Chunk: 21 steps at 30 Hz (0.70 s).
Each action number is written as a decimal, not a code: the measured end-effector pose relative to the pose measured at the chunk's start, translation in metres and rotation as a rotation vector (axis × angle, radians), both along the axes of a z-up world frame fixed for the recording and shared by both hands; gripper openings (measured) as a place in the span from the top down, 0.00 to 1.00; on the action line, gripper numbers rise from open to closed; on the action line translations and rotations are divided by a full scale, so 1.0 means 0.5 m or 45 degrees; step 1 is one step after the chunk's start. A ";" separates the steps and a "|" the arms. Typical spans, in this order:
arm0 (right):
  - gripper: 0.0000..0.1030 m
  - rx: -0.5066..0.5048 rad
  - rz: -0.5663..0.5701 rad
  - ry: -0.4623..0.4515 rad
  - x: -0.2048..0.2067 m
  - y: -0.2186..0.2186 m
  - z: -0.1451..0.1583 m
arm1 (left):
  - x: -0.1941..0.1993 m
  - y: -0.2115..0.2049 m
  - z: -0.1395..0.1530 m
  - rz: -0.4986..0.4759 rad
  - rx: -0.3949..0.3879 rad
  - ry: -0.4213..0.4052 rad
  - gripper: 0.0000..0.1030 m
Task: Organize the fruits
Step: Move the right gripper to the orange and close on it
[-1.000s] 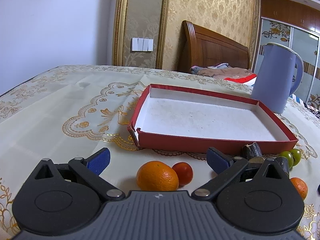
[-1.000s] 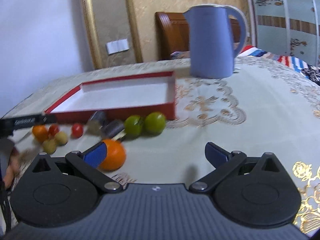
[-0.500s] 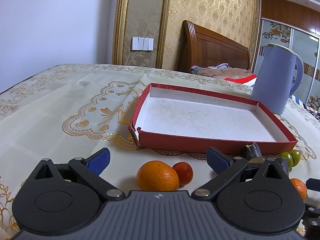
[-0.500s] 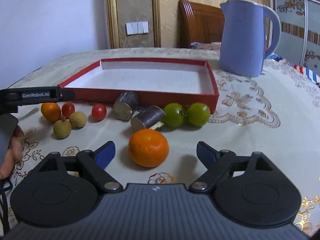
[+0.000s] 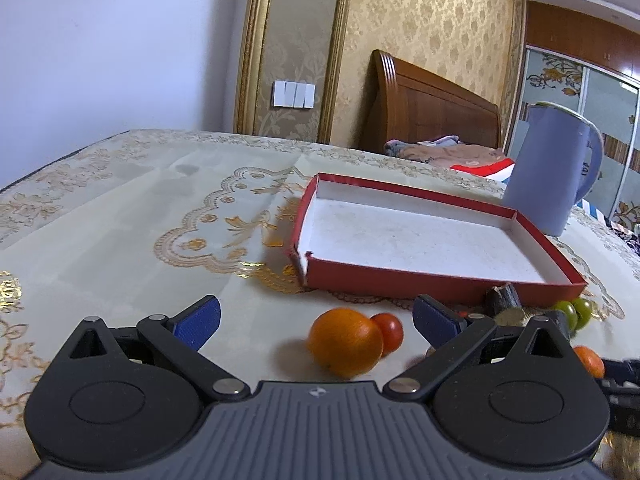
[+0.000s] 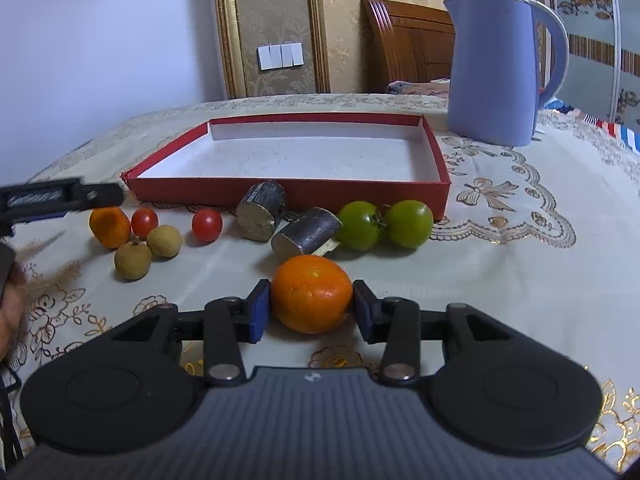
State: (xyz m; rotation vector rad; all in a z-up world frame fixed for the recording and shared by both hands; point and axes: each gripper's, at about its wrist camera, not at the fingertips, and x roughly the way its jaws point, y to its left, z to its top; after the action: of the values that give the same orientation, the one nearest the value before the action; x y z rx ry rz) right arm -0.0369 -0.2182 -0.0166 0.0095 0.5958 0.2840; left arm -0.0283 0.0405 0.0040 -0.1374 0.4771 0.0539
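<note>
While my left gripper hangs with its blue pads spread wide and nothing between them, the small round orange and red cherry tomato lie on the cloth just ahead. My right gripper is closing on the large round orange, pads at its widest girth, near the shallow red cardboard tray. I judge it firm, moderately heavy, the waxy peel inclined to slip; a moderate squeeze should suffice.

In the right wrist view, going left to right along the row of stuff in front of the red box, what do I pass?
Small orange → red tomato → second red tomato → cut dark log piece → second log piece → green tomato → second green tomato.
</note>
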 end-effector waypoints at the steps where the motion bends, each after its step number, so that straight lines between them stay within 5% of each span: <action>1: 0.61 -0.003 -0.001 -0.003 -0.002 0.002 0.000 | -0.007 0.005 0.001 0.000 -0.005 0.002 0.00; 4: 0.61 -0.009 -0.002 -0.006 -0.003 0.003 -0.001 | -0.020 0.012 0.005 0.000 -0.003 0.008 0.00; 8: 0.61 -0.005 -0.004 -0.004 -0.002 0.002 -0.001 | -0.027 -0.003 0.004 0.072 0.150 0.025 0.00; 15: 0.61 0.001 -0.004 -0.003 -0.002 0.003 -0.001 | -0.018 -0.031 -0.007 -0.010 0.270 0.050 0.00; 21: 0.61 0.004 -0.004 -0.003 -0.001 0.004 -0.001 | 0.025 -0.021 -0.016 -0.038 0.237 0.130 0.00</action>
State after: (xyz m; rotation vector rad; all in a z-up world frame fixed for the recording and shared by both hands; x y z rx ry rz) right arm -0.0376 -0.2164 -0.0172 0.0132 0.5930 0.2821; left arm -0.0159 0.0298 -0.0041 0.0551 0.5735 0.0757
